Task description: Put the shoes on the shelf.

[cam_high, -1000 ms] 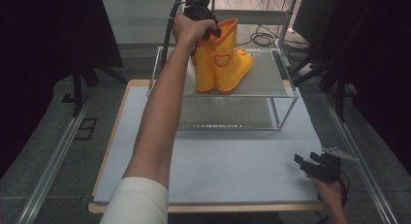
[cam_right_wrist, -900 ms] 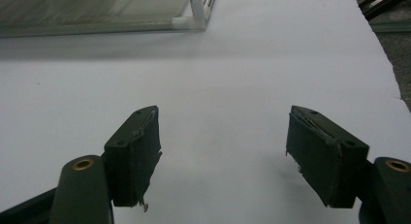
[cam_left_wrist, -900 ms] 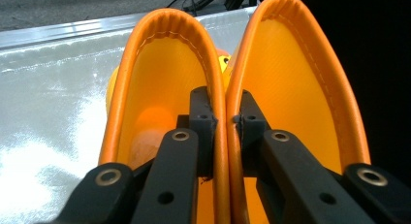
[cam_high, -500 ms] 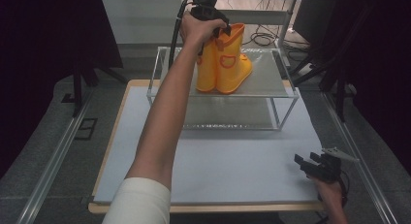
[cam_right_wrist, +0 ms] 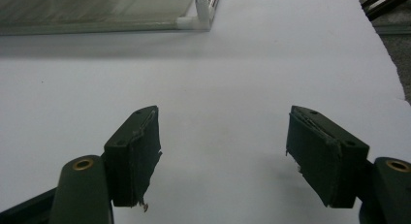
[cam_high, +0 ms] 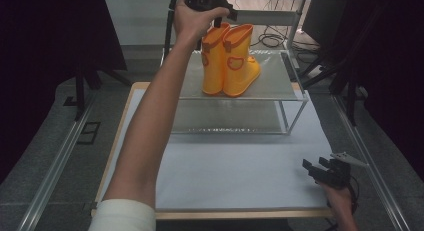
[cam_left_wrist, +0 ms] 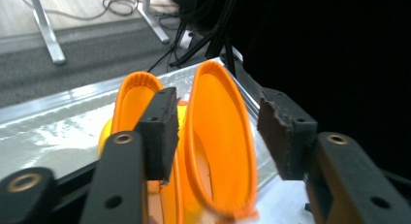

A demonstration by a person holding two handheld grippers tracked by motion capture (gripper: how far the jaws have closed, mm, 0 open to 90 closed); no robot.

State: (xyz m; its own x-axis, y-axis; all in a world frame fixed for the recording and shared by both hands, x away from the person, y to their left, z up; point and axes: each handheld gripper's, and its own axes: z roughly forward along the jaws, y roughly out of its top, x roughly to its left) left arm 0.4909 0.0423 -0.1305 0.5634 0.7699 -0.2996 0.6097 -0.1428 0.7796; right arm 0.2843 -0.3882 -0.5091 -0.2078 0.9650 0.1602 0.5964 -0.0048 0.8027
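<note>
Jaws of our right gripper [cam_high: 320, 169] stand wide apart with nothing between them, low over the white sheet [cam_high: 240, 171] at the near right corner. Farther off, the shelf [cam_high: 280, 86] carries the orange boots [cam_high: 229, 61], upright side by side. At the far end our left gripper [cam_high: 215, 8] hangs over their tops, jaws open: one inside the left boot's mouth, the other outside the right boot [cam_left_wrist: 220, 141], gripping nothing.

A white-topped bench [cam_high: 225, 176] carried a two-tier wire-framed shelf [cam_high: 292, 93] toward twelve o'clock; a pair of orange rubber boots [cam_high: 229, 61] stood upright on its upper tier.
</note>
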